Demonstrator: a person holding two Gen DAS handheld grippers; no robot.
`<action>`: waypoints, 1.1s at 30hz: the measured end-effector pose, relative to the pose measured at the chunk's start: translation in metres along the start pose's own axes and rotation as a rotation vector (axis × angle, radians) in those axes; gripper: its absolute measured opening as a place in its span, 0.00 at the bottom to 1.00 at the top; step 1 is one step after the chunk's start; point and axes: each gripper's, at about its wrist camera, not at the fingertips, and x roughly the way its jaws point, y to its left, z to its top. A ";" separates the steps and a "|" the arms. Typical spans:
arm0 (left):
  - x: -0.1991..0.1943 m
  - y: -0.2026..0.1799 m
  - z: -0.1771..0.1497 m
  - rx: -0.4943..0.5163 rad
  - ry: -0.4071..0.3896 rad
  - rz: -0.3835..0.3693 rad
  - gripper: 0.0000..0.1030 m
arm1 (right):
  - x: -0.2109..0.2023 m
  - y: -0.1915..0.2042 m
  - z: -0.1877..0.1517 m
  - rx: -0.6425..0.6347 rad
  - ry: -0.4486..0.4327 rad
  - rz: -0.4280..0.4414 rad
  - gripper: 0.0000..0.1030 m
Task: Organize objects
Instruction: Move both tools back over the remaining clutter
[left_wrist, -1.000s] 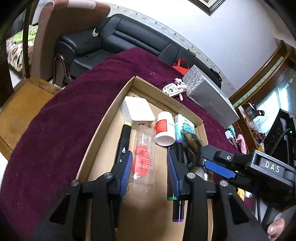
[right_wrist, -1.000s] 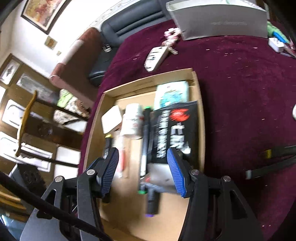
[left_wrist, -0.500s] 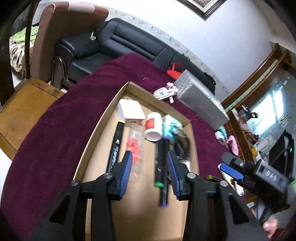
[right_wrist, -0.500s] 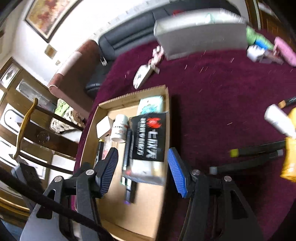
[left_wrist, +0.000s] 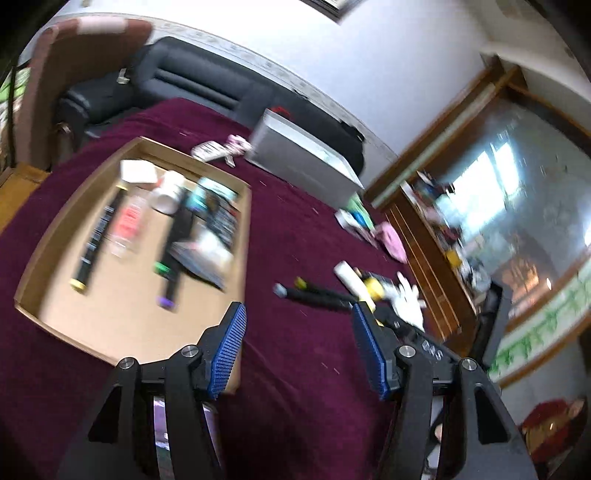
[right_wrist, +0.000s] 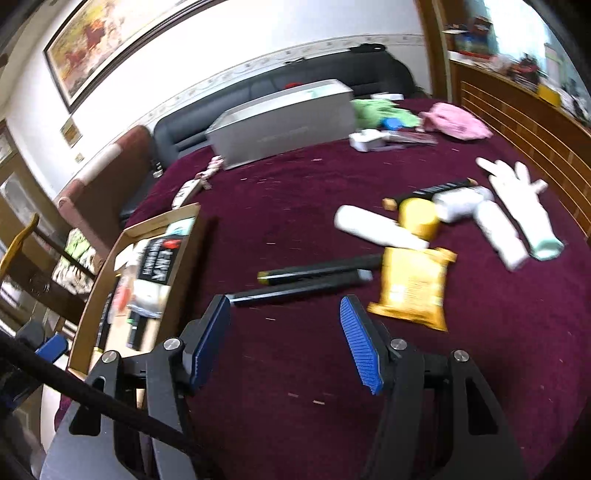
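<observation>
Markers (right_wrist: 317, 275) lie side by side on the maroon surface (right_wrist: 295, 369), just ahead of the right gripper (right_wrist: 284, 343); these look like the next things to collect. That gripper's fingers (right_wrist: 360, 347) have just been opening and hold nothing. The left gripper (left_wrist: 299, 350) hangs over bare cloth beside the cardboard tray (left_wrist: 245, 236); its jaws too have just been opening, with nothing between them.

The tray already holds pens, a bottle and a dark packet, though blur makes the rest hard to name. To the markers' right lie a yellow snack bag (right_wrist: 413, 284), touching their far ends, white tubes (right_wrist: 376, 229) and a white glove (right_wrist: 524, 206).

To do this step well, I would bring the right fingers across one marker's barrel near its middle, turned square to it, so they take only the nearer marker and leave its twin and the bag alone. Lift before swinging toward the tray.
</observation>
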 end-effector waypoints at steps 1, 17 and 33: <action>0.006 -0.012 -0.006 0.018 0.021 -0.005 0.52 | -0.003 -0.009 -0.001 0.012 -0.004 -0.004 0.59; 0.109 -0.096 -0.095 0.225 0.319 0.093 0.52 | -0.042 -0.124 0.001 0.116 -0.047 -0.104 0.59; 0.128 -0.091 -0.107 0.265 0.294 0.096 0.62 | 0.022 -0.142 0.023 0.172 0.175 -0.018 0.60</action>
